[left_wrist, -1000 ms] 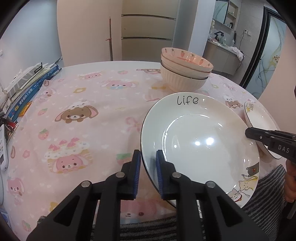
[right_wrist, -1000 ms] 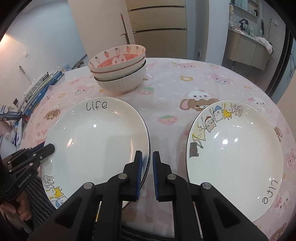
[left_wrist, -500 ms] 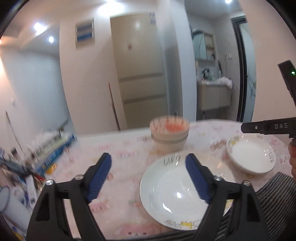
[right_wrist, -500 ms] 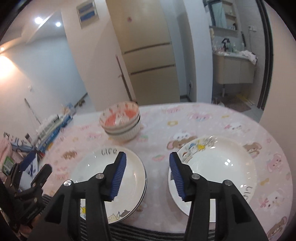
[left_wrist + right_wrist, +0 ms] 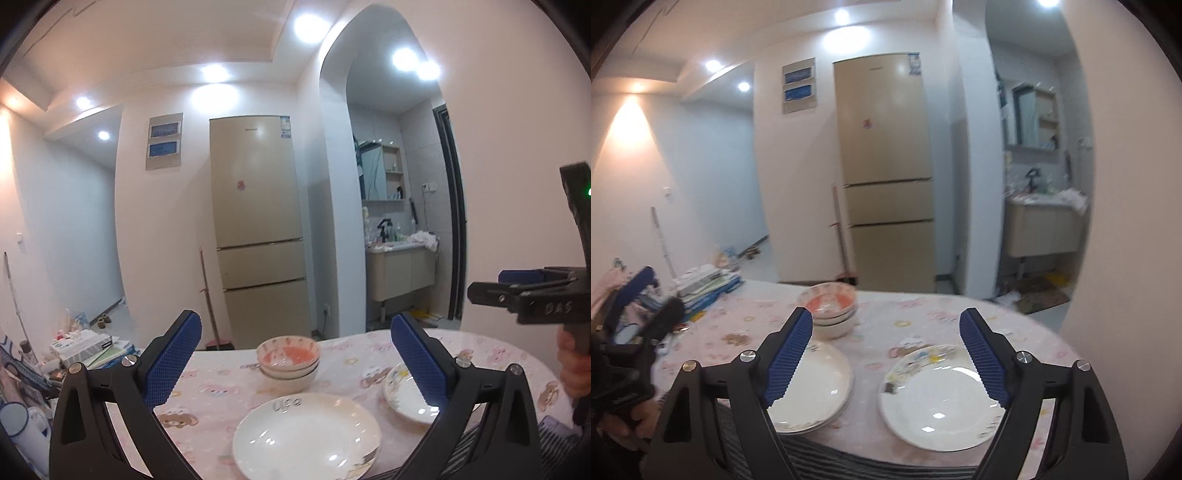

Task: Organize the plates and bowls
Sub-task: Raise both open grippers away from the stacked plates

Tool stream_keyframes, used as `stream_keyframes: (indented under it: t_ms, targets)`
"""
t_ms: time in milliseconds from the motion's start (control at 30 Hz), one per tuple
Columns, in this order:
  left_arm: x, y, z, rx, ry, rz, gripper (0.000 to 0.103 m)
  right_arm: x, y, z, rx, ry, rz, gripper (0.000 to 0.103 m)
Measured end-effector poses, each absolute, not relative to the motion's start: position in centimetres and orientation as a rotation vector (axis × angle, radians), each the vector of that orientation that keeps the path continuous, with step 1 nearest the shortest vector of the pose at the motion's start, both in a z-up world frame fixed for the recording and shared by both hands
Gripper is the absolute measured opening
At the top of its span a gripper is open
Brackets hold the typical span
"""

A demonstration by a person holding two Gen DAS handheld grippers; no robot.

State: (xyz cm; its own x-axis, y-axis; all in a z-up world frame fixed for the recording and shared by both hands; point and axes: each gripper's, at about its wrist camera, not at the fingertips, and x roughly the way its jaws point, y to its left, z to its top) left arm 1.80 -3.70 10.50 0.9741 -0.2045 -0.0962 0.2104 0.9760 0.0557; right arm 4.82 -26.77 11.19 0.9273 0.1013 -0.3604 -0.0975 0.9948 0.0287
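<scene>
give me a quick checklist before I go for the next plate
1. Left gripper open: ok, jaws wide, nothing between them.
2. Right gripper open: ok, empty.
3. Single plate unobstructed: ok, lies alone on the tablecloth.
4. Plate stack has a free top: ok.
5. Bowl stack out of the way: ok, behind the plates, apart from them.
6. Grippers apart from each other: ok.

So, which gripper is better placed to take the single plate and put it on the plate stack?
Right, probably. The right gripper is open, with the single plate just below it. The left gripper is over the plate stack.
</scene>
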Motion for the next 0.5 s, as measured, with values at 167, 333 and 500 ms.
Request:
stream_keyframes:
  t_ms: [167,333,500]
  targets:
    - [1.9,-6.3,11.6,0.043,0.071,-0.256,0.102,4.2,-29.2,11.5,0.006,0.365,0.025,0.084]
    - [2.7,-9.3,11.8,0.02,0.088,-0.337,0.102,3.5,-31.4,11.7,-0.004,0.353,-0.028,0.084]
    - [4.0,-12.3,11.4,-0.007,0.143,-0.382,0.102,3.0,-34.2,11.8,0.017,0.34,-0.076,0.084]
